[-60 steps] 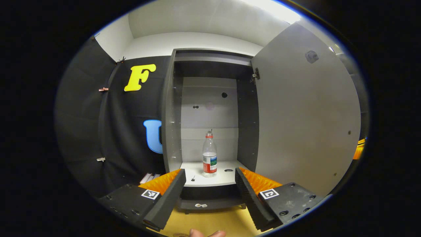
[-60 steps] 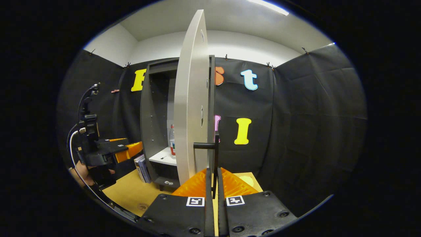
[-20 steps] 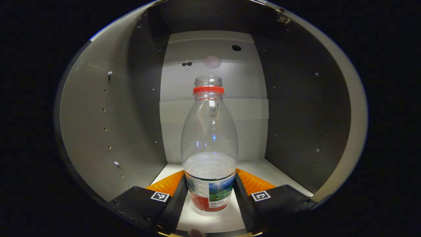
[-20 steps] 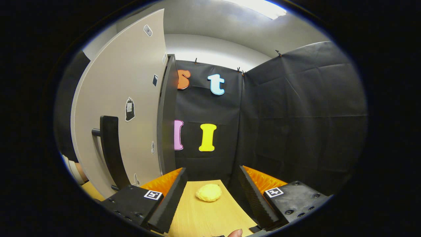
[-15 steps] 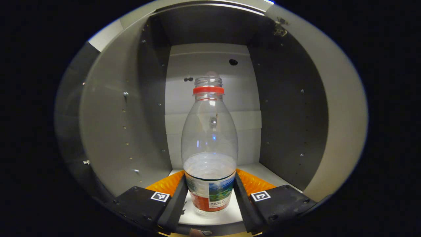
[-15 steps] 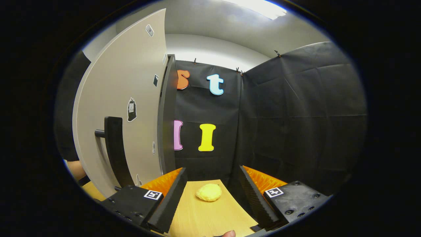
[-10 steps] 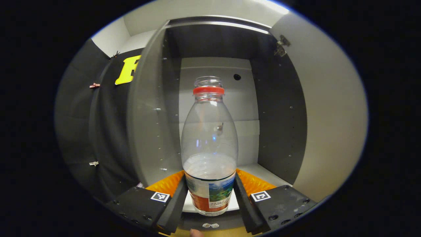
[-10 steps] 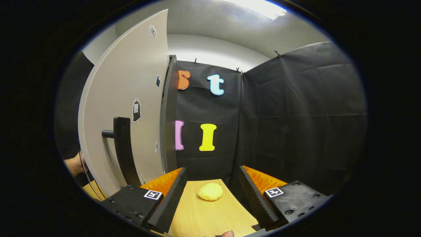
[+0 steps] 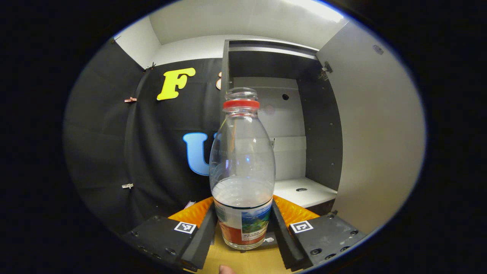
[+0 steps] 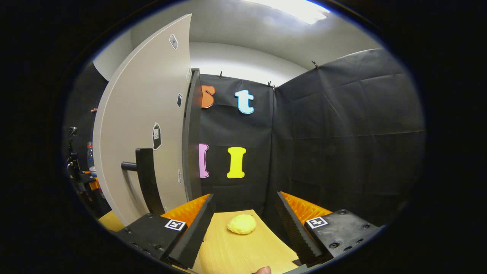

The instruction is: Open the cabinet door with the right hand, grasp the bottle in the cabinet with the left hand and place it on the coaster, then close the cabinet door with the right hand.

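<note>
Behind the bottle, as I look along my left gripper view, the cabinet [image 9: 289,125] stands with its compartment bare, and the cabinet door [image 9: 376,144] is swung wide on the cabinet's right side. From my right gripper view I see that door's outer face [image 10: 148,118], with its dark bar handle [image 10: 146,186] near the lower edge, and the wooden table [image 10: 232,251] running out from the cabinet's foot.

The bottle [image 9: 242,171] is outside the cabinet, in front of its left edge and above the table. It is upright, long axis vertical, open neck with a red ring pointing up, and some clear liquid in the lower half.

My left gripper [image 9: 243,224] points level at the cabinet, both fingers pressed against the labelled base of the bottle, one on each side.

My right gripper [image 10: 243,224] is to the right of the cabinet door, aimed past it, fingers spread wide and holding nothing. A yellow coaster [image 10: 242,224] lies on the table between them, farther off.
</note>
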### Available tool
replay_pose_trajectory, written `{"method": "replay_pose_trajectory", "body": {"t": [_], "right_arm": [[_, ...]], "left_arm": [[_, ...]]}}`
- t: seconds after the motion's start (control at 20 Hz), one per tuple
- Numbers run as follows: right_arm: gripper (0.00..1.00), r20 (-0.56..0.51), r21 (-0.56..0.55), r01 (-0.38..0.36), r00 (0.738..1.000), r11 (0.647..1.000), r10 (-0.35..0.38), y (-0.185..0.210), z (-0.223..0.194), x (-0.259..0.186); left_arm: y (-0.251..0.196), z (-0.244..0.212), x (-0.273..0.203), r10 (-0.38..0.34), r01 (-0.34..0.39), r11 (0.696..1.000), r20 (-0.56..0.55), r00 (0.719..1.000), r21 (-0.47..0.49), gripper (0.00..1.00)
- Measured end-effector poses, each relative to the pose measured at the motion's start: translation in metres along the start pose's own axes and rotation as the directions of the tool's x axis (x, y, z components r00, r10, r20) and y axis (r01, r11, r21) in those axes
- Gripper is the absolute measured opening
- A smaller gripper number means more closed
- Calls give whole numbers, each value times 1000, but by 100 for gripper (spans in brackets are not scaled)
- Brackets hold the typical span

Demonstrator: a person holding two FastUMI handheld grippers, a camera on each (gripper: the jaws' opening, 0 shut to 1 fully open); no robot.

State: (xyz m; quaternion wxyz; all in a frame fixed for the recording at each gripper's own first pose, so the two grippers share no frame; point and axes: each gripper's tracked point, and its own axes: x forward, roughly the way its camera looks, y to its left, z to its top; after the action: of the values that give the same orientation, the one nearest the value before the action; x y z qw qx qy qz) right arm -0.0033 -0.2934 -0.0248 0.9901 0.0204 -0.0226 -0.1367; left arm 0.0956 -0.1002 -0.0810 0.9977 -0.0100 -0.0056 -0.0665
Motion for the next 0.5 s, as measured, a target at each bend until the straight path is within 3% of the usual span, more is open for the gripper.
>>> {"method": "replay_pose_trajectory", "body": {"t": [0.25,0.5], "right_arm": [[99,5,-4,26,1000,1000,-26,-3,4,-5],[99,41,2,45,998,999,-46,-1,17,-9]], "left_arm": [[18,-43,-40,-1,1,1000,13,1000,12,75],[16,-117,-77,-38,37,999,-34,999,-13,75]]}}
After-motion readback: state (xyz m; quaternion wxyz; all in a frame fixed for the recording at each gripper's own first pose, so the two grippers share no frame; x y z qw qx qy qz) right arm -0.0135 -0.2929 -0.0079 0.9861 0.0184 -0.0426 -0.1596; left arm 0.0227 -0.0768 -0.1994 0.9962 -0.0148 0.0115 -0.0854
